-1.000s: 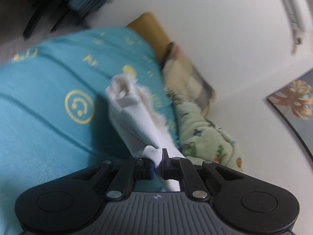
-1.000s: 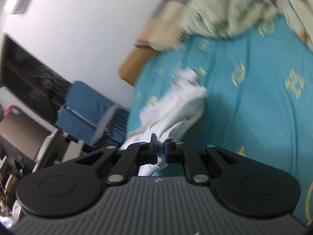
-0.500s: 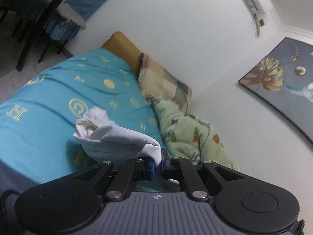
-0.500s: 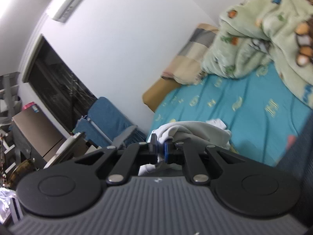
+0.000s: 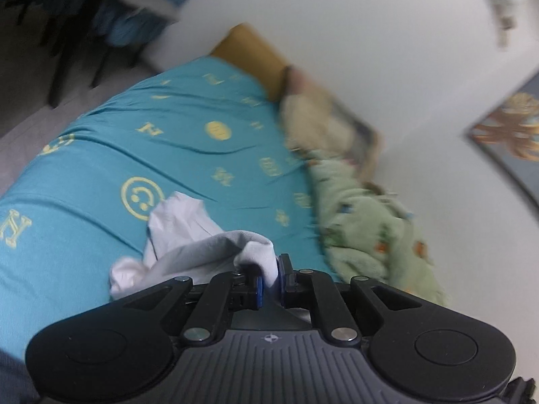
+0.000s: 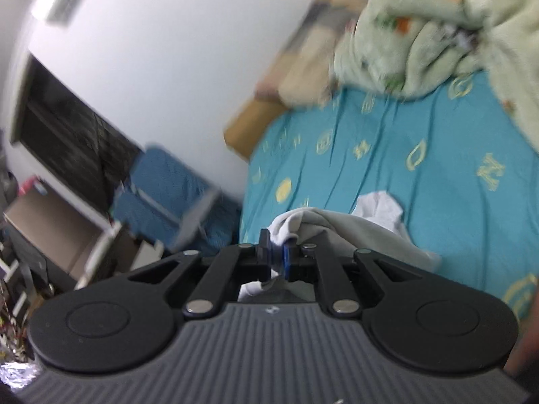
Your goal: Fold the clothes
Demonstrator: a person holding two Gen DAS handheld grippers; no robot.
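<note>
A white garment [image 5: 188, 239] hangs bunched between both grippers over the teal bed sheet [image 5: 175, 155]. My left gripper [image 5: 269, 281] is shut on one edge of it, the cloth trailing off to the left. In the right wrist view the same white garment [image 6: 363, 225] drapes to the right, and my right gripper [image 6: 277, 256] is shut on another edge. A loose white end rests on or just above the teal bed sheet [image 6: 421, 175]; I cannot tell which. Both views are motion blurred.
A crumpled green blanket [image 5: 363, 229] and a checked pillow [image 5: 330, 124] lie along the wall side of the bed. The green blanket [image 6: 438, 27] fills the upper right of the right wrist view. Blue chairs [image 6: 168, 195] stand beside the bed.
Both grippers kept hold of the garment while swinging. Since half a second ago they tilted back down toward the bed, and the cloth now sags lower over the sheet.
</note>
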